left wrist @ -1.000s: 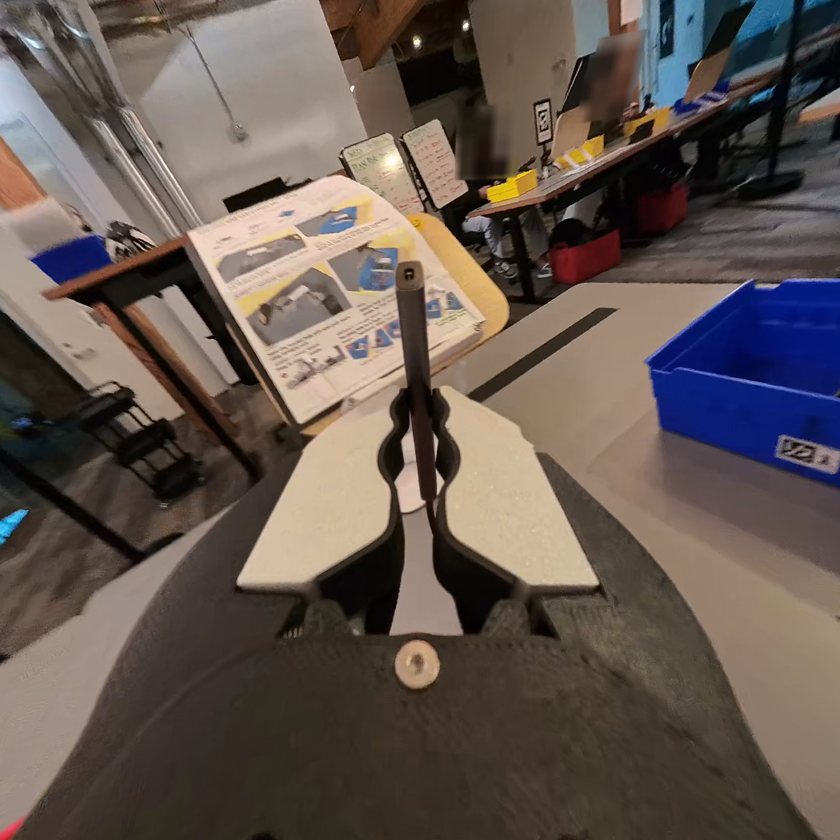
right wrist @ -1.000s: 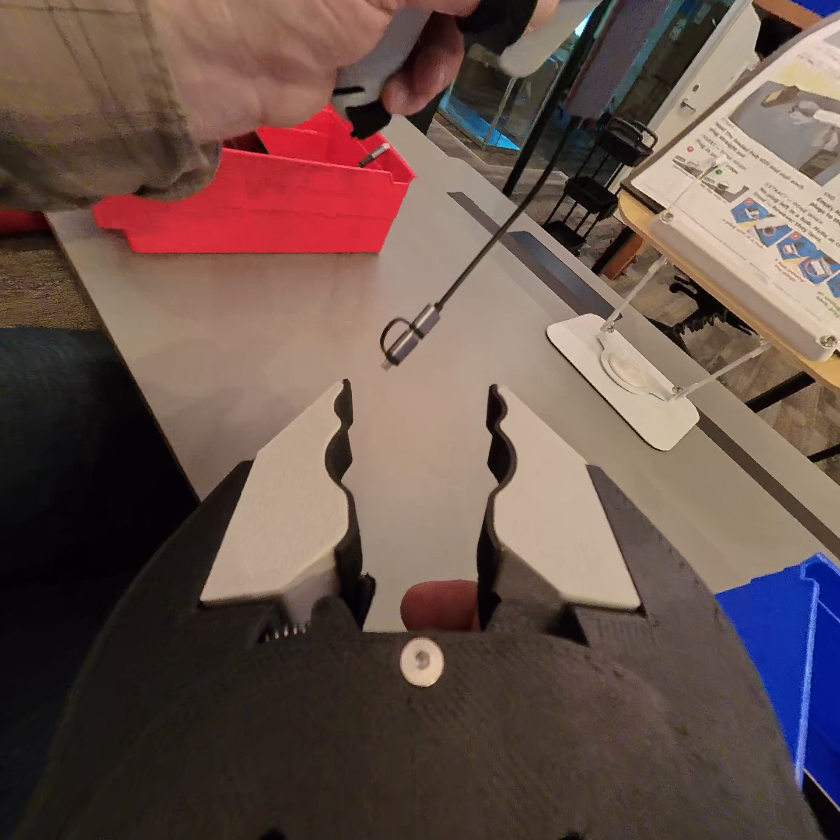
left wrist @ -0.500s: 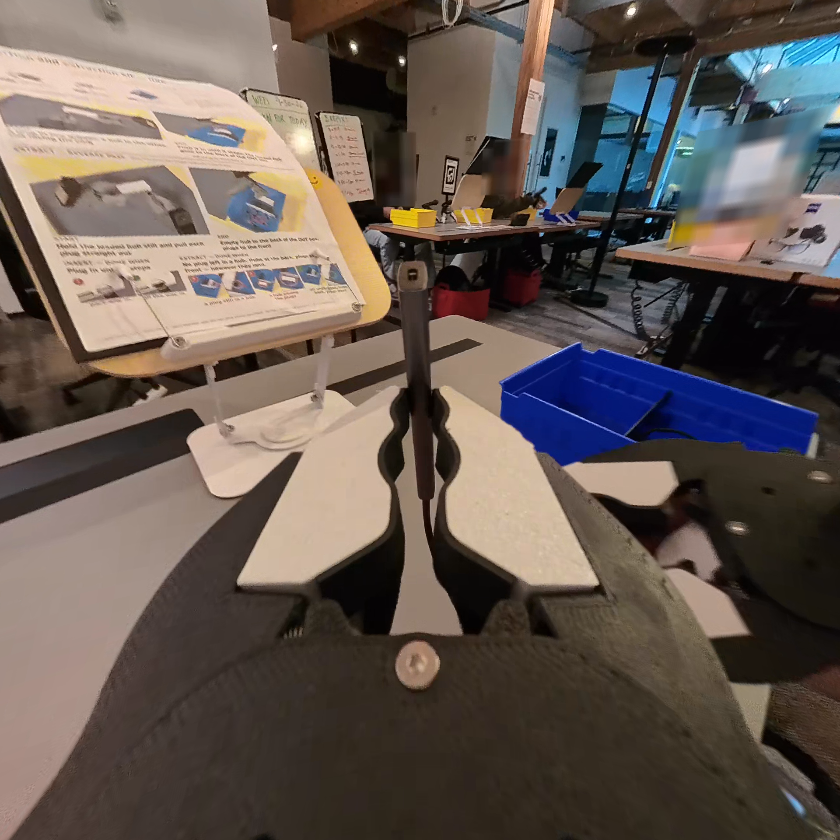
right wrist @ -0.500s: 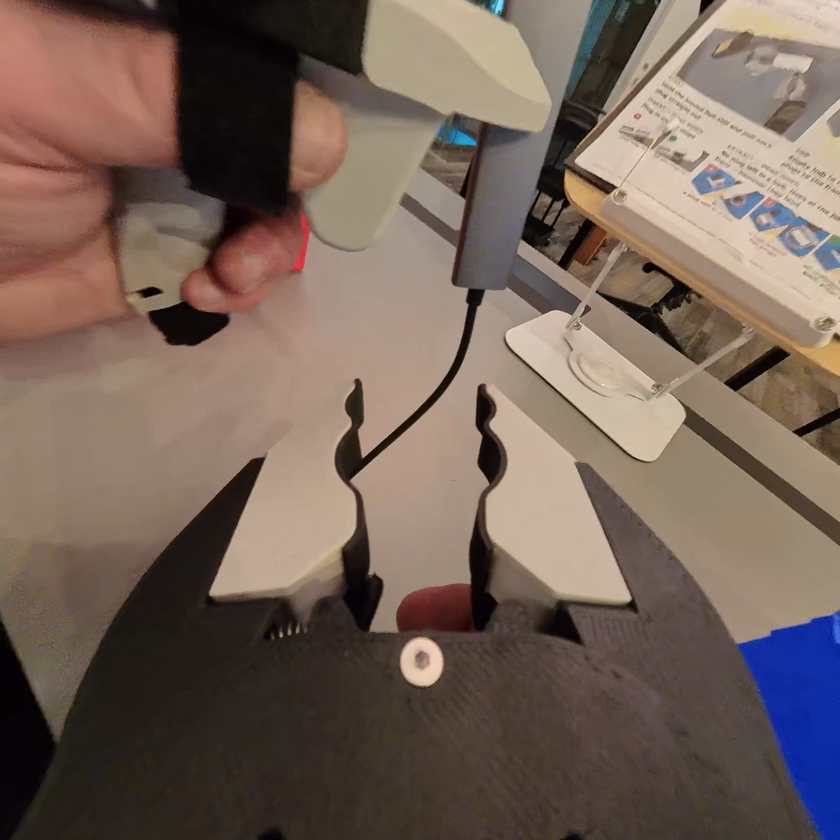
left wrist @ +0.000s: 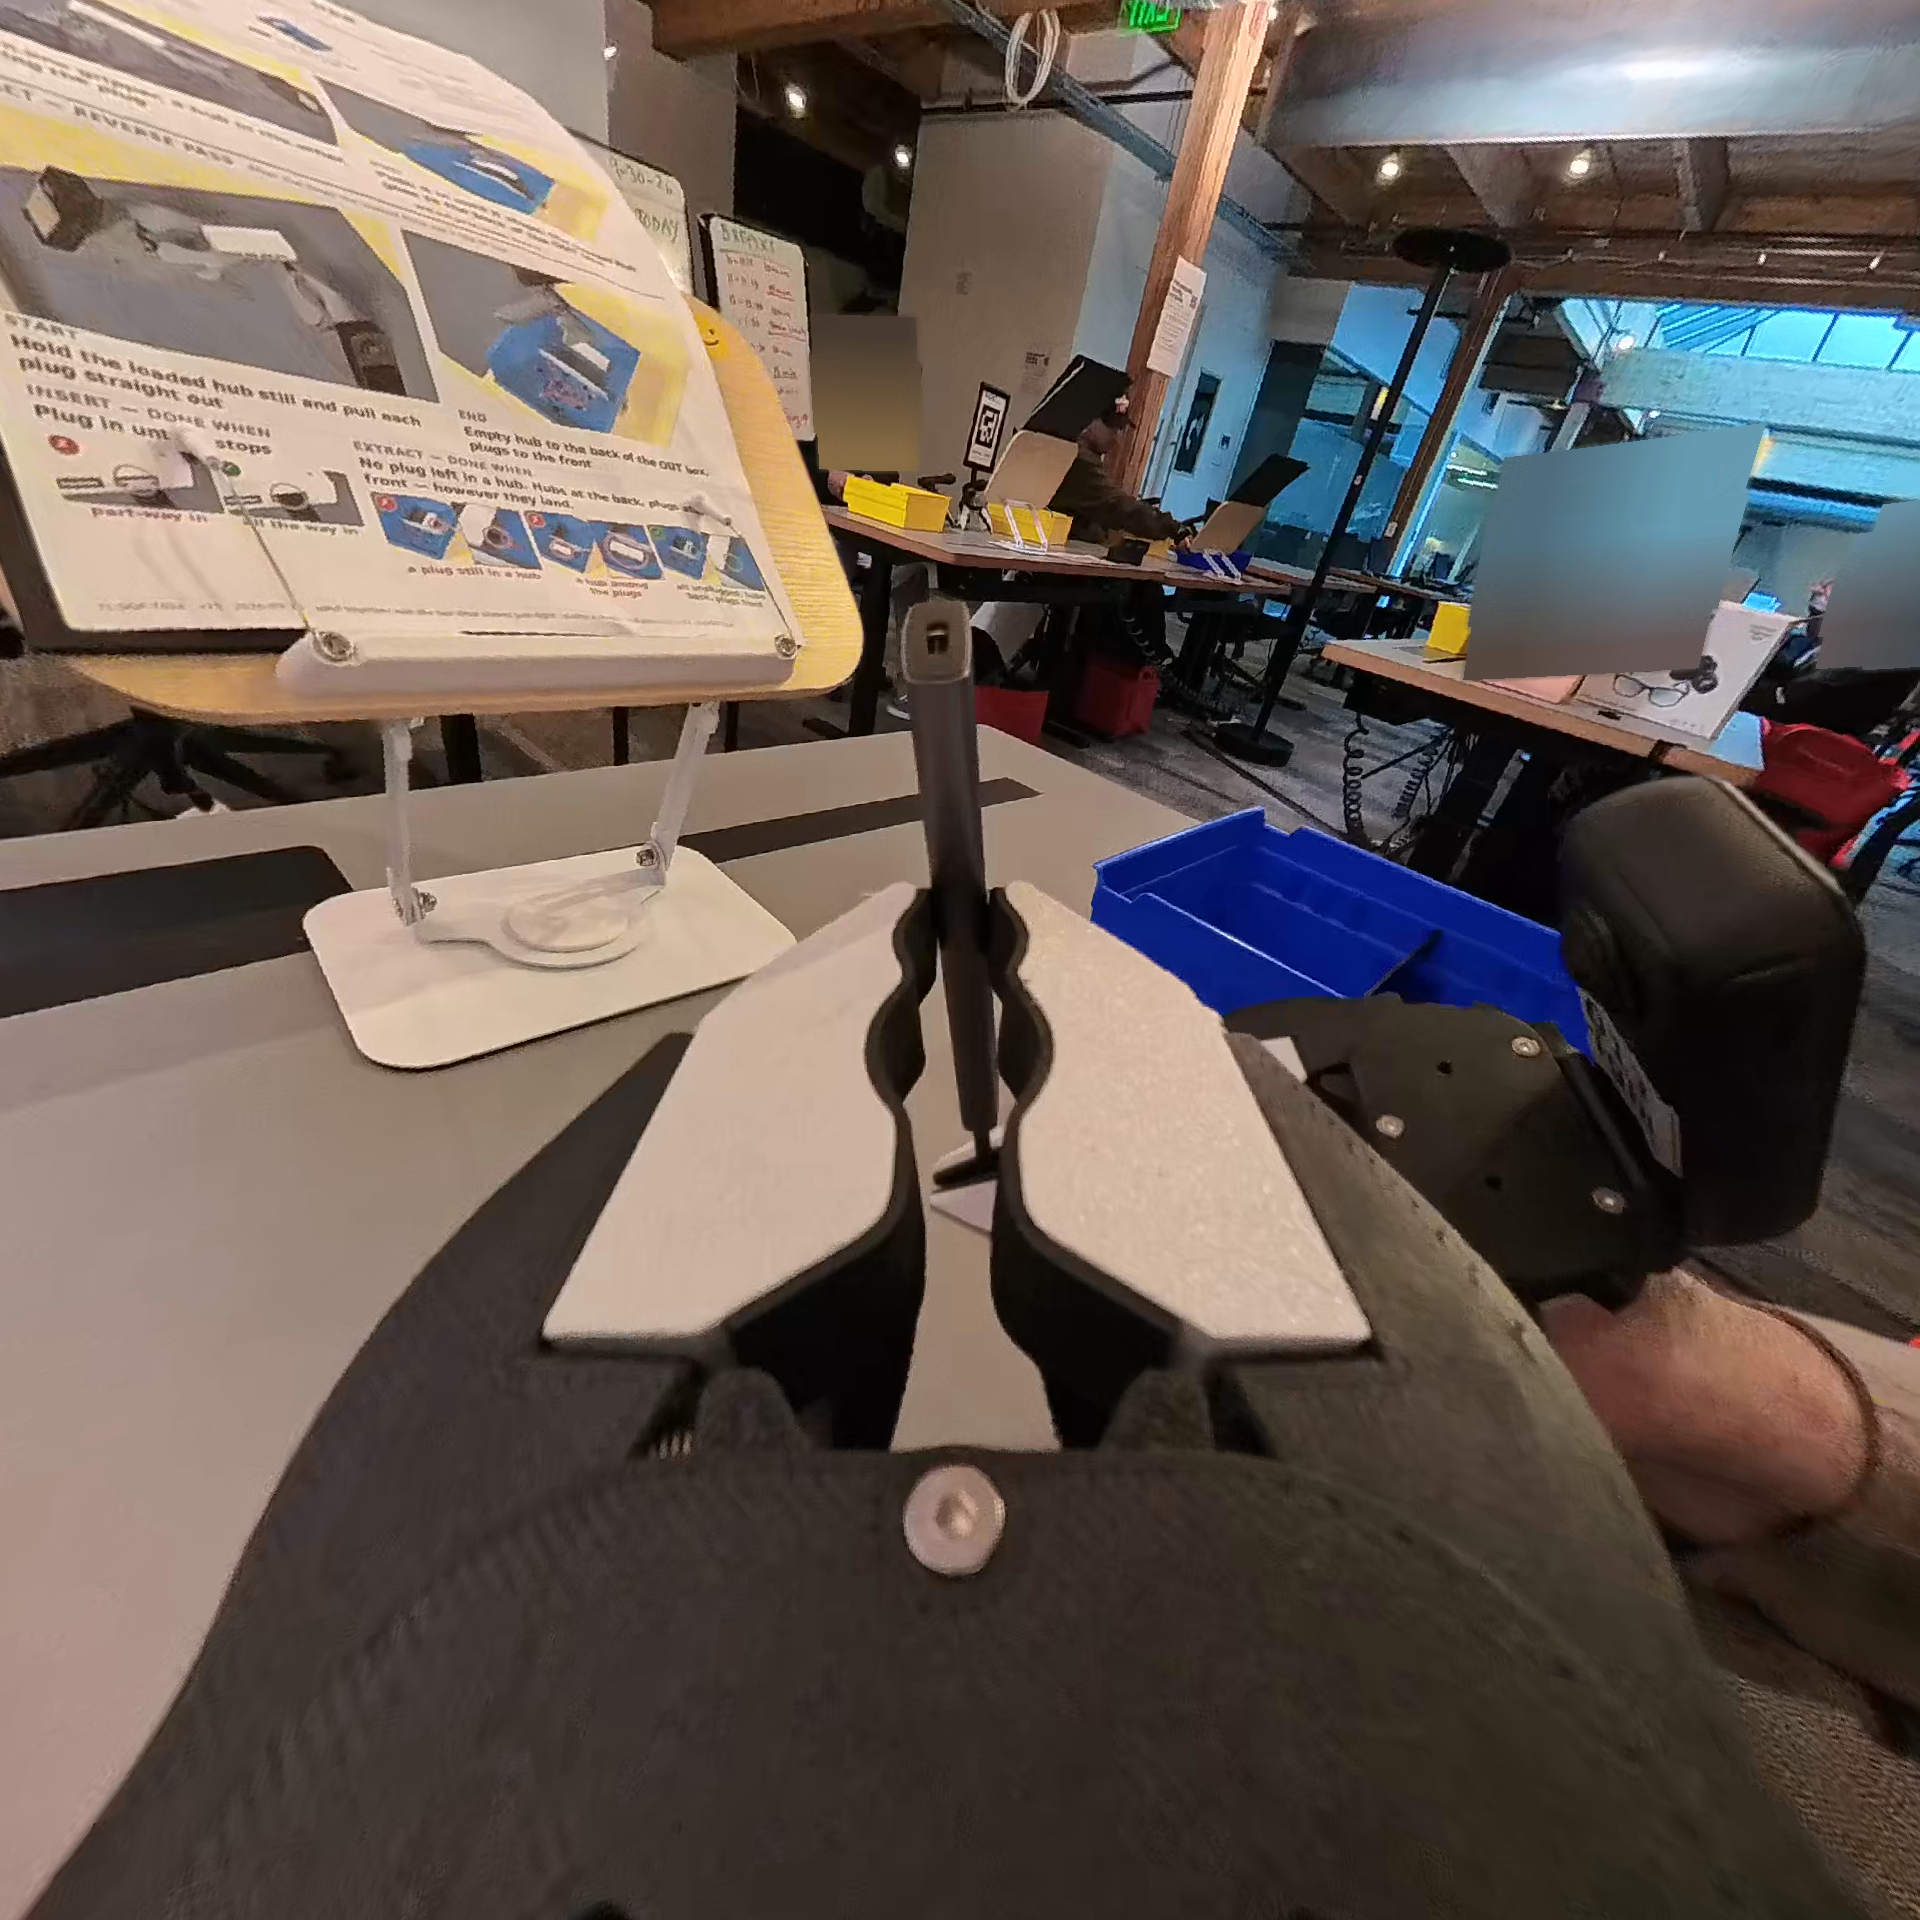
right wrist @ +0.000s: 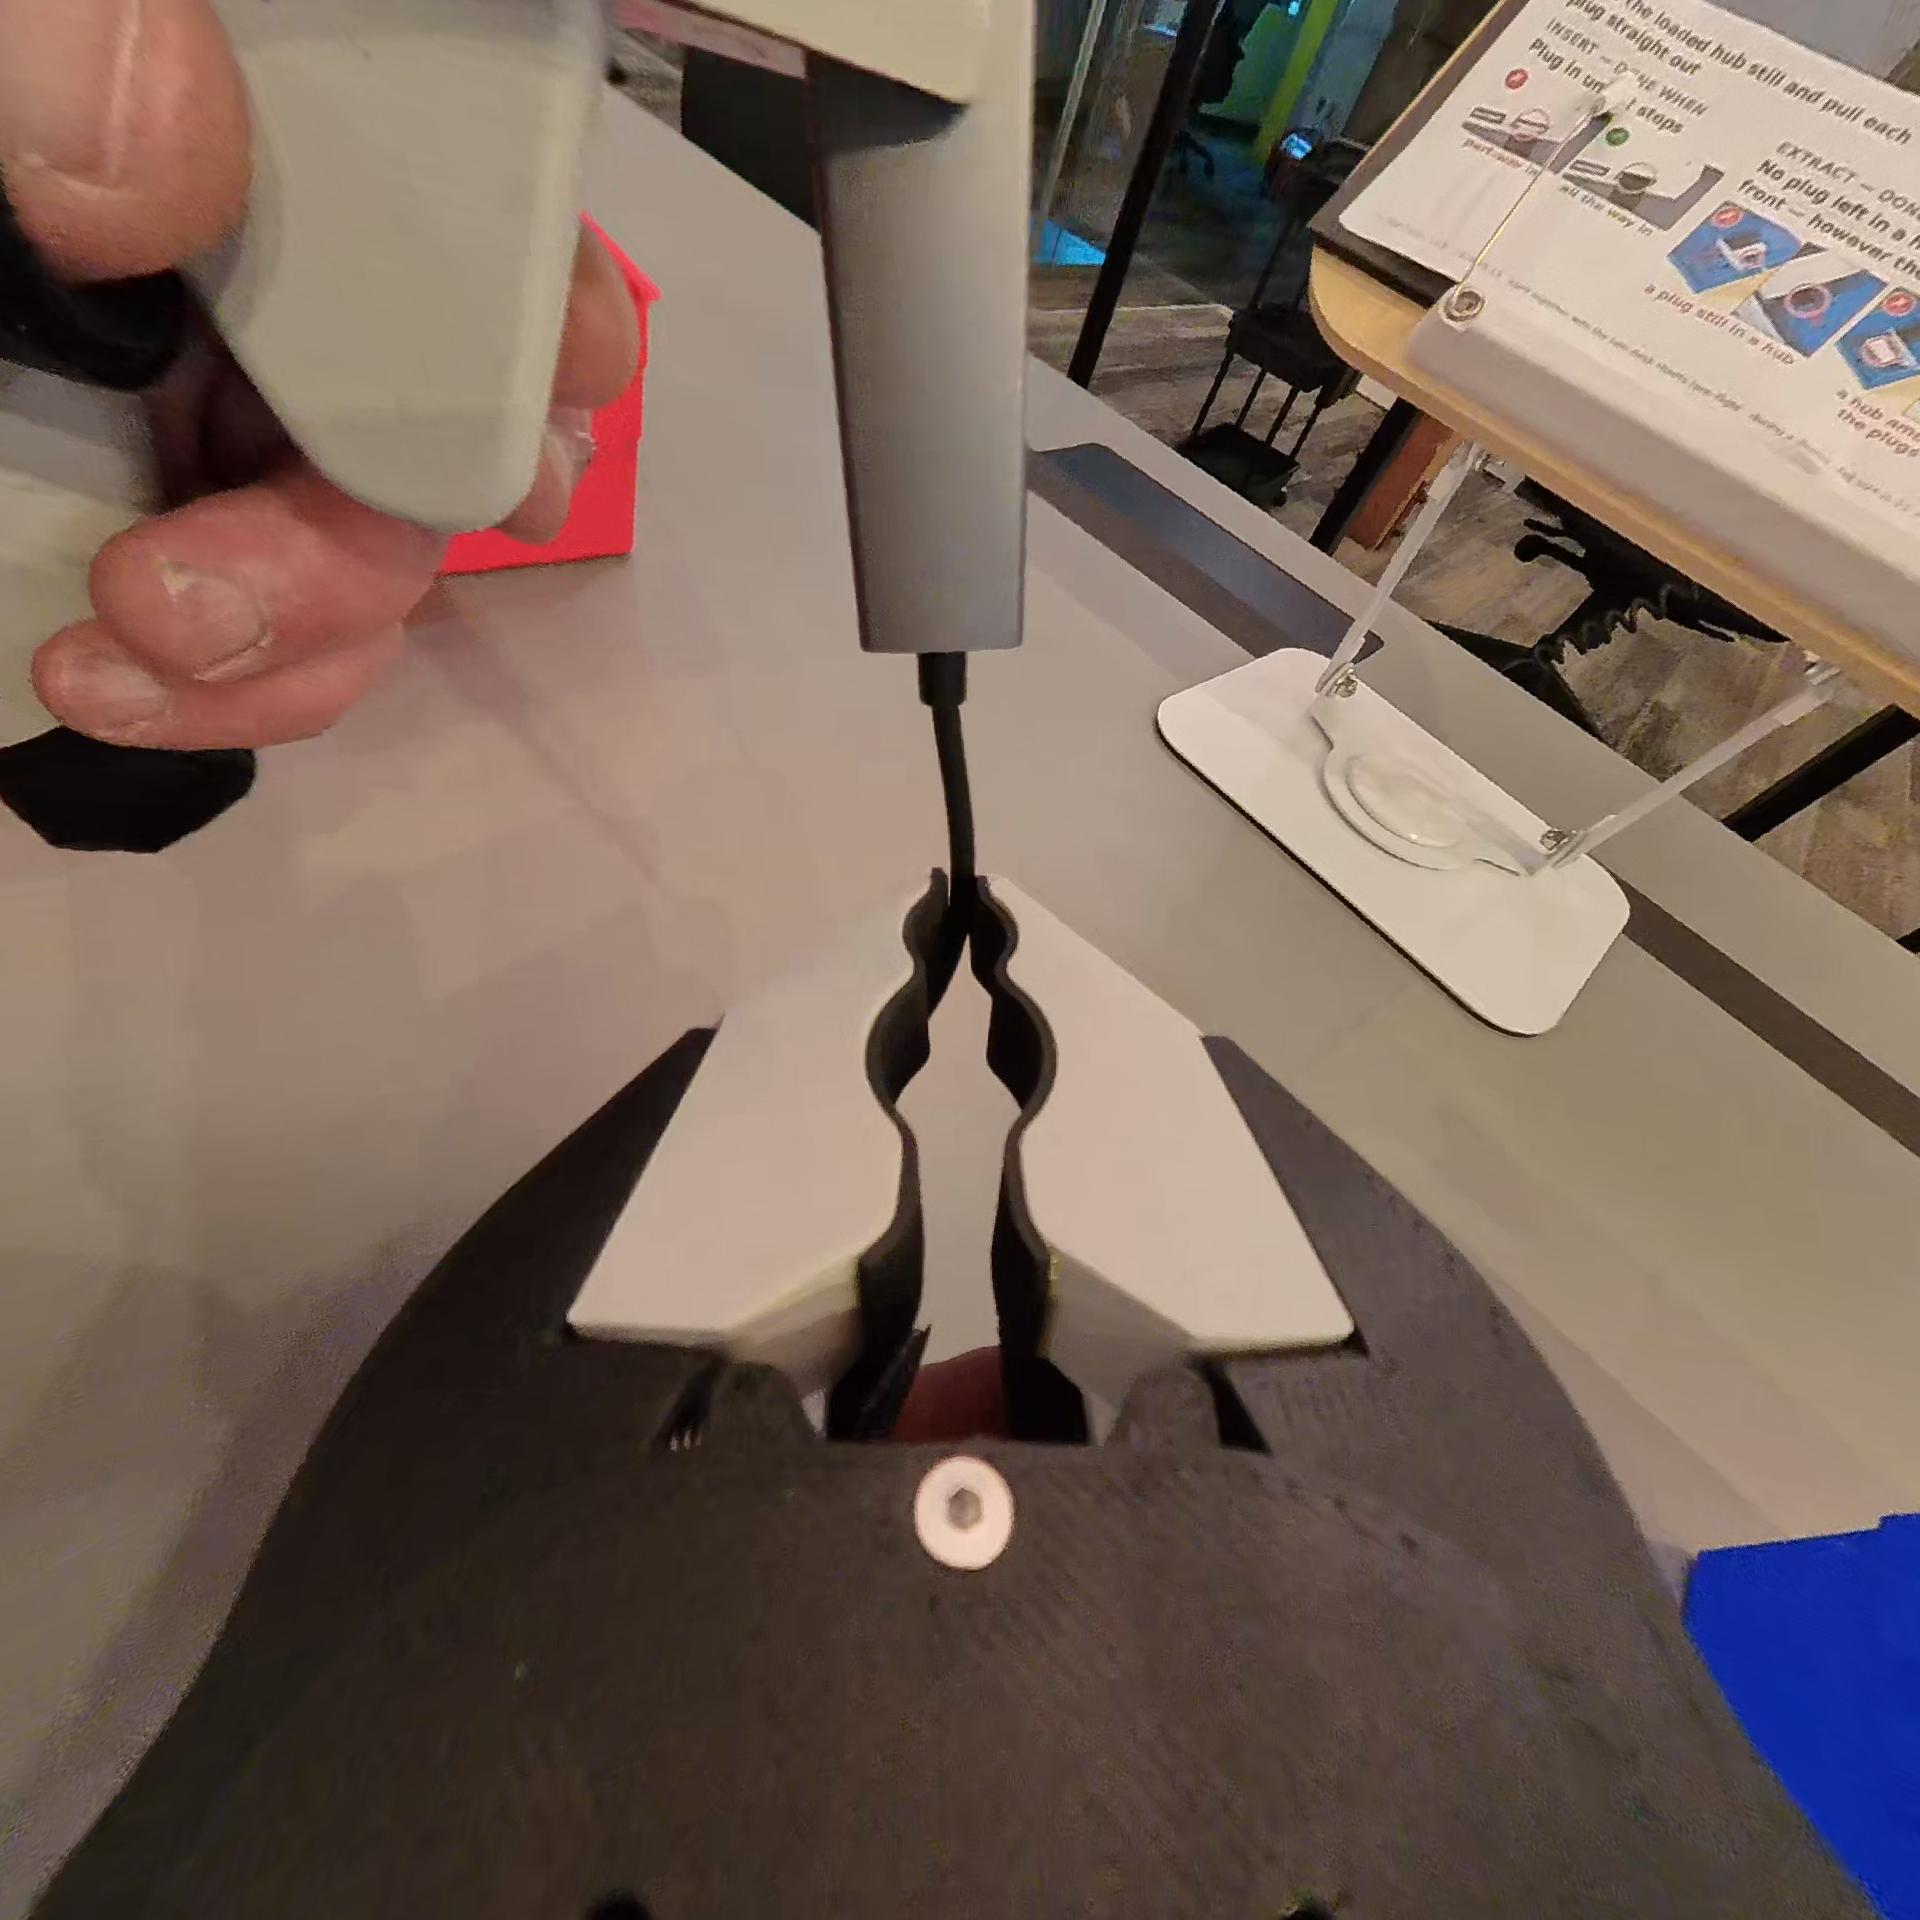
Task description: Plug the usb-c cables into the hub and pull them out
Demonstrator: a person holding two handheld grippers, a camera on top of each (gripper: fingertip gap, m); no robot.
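My left gripper (left wrist: 961, 906) is shut on a slim grey hub (left wrist: 943, 769), which stands up edge-on between its fingers. In the right wrist view the hub (right wrist: 935, 416) hangs down from the left gripper's pale finger (right wrist: 416, 260), which a person's hand holds. The hub's black cable (right wrist: 954, 779) comes out of its lower end. My right gripper (right wrist: 961, 896) is shut on that cable just below the hub. The cable's far end is hidden under the right gripper. The right gripper's black body (left wrist: 1455, 1101) sits close on the right of the left gripper.
A white stand (left wrist: 540, 966) carries an instruction sheet (left wrist: 343, 395) at the back of the grey table (left wrist: 156, 1195). A blue bin (left wrist: 1299, 925) stands at the right. A red bin (right wrist: 592, 468) is at the far left. Other desks lie beyond. My hands' fingertips stand some 10 cm from each other.
The right gripper has moved in under the hub and shut on its cable. The left gripper has swung to face the stand and blue bin, bringing the hub over the right gripper.
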